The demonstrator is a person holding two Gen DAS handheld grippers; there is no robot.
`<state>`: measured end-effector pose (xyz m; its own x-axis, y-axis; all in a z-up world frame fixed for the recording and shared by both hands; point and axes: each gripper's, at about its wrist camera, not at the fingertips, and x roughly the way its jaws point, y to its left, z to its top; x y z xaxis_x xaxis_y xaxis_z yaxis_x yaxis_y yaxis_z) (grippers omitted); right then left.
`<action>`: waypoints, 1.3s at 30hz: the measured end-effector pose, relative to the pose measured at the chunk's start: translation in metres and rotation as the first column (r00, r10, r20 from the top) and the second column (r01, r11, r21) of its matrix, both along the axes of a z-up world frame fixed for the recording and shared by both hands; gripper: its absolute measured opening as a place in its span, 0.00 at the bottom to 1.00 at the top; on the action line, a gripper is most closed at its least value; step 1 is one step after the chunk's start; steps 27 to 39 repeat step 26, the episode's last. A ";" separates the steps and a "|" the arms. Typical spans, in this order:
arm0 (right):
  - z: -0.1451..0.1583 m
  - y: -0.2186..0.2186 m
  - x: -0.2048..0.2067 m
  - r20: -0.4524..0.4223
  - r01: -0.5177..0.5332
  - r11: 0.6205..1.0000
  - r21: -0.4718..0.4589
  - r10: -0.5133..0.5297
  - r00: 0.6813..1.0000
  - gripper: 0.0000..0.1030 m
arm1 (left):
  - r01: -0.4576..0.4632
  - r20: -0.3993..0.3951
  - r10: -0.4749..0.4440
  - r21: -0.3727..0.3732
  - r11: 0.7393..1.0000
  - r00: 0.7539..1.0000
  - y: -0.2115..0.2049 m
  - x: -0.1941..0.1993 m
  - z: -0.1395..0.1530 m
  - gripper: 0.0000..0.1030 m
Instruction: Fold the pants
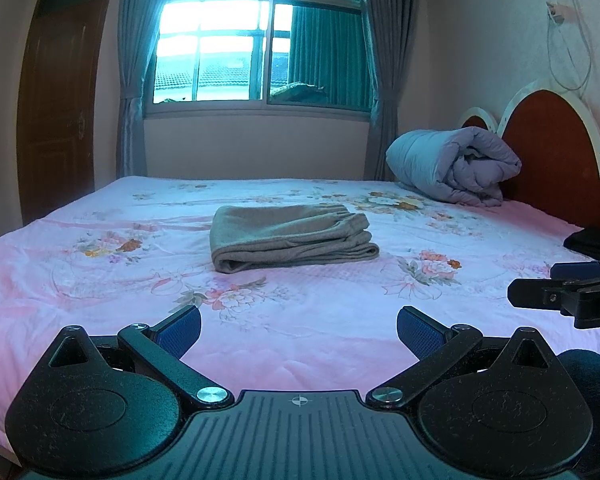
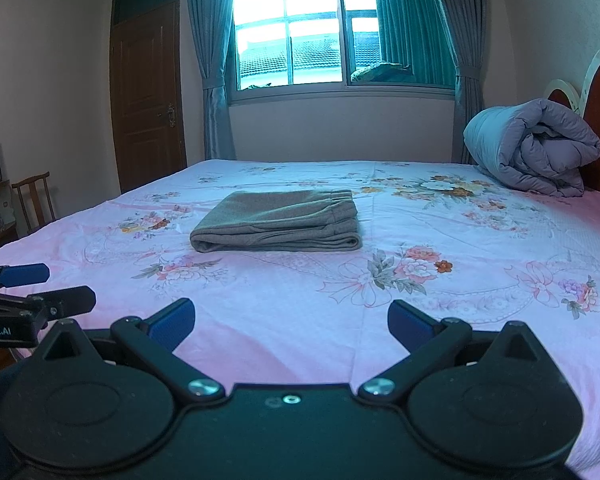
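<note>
Right wrist: folded pants (image 2: pixel 278 222) on bed (image 2: pixel 480 248) | both grippers apart, empty | label "Robot.AI"

Both wrist views look low across the bed (image 1: pixel 100 280) toward the window (image 2: pixel 340 32), side by side, sharing the folded pants (image 1: pixel 292 238) mid-bed.

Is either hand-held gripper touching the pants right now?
No, the folded grey pants lie alone mid-bed, with both open grippers held back near the bed's edge.
</note>
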<state>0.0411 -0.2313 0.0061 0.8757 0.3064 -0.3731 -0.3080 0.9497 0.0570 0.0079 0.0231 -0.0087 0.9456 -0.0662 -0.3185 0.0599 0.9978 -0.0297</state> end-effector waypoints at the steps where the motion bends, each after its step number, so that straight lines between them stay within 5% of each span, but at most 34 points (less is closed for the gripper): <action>1: 0.000 0.000 0.000 0.000 0.000 1.000 0.001 0.000 1.000 0.94 | -0.001 0.001 0.001 -0.001 1.000 1.000 0.000 0.000 0.000 1.00; 39: 0.000 0.000 0.000 0.000 -0.001 1.000 -0.001 0.001 1.000 0.94 | 0.006 0.034 -0.006 -0.009 1.000 0.999 0.001 -0.007 0.003 1.00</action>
